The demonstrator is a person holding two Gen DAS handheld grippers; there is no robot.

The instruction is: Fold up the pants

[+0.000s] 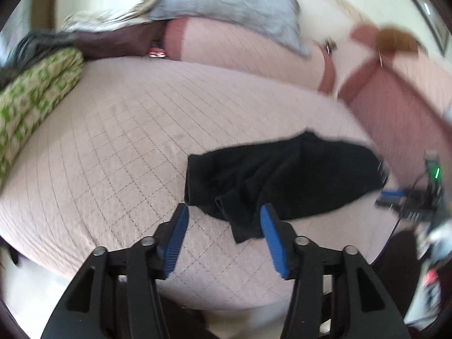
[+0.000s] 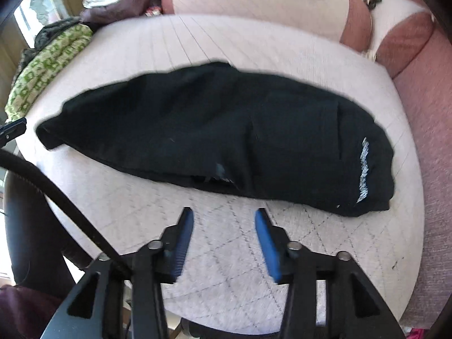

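Black pants point(image 2: 214, 130) lie lengthwise across a pink quilted sofa seat point(image 2: 226, 254), folded leg on leg, with a white printed mark point(image 2: 363, 169) near their right end. In the left wrist view the pants point(image 1: 282, 175) show a leg end pointing toward me. My left gripper point(image 1: 224, 212) is open, its blue pads point(image 1: 176, 240) on either side of that leg end, just above the seat point(image 1: 113, 147). My right gripper point(image 2: 224, 214) is open and empty, just short of the pants' near edge.
A green patterned cushion point(image 1: 31, 96) lies at the seat's left end, dark clothes behind it. A grey pillow point(image 1: 234, 2) rests on the backrest. The reddish armrest point(image 2: 423, 113) bounds the right side. The right gripper's body point(image 1: 418, 197) shows at right in the left wrist view.
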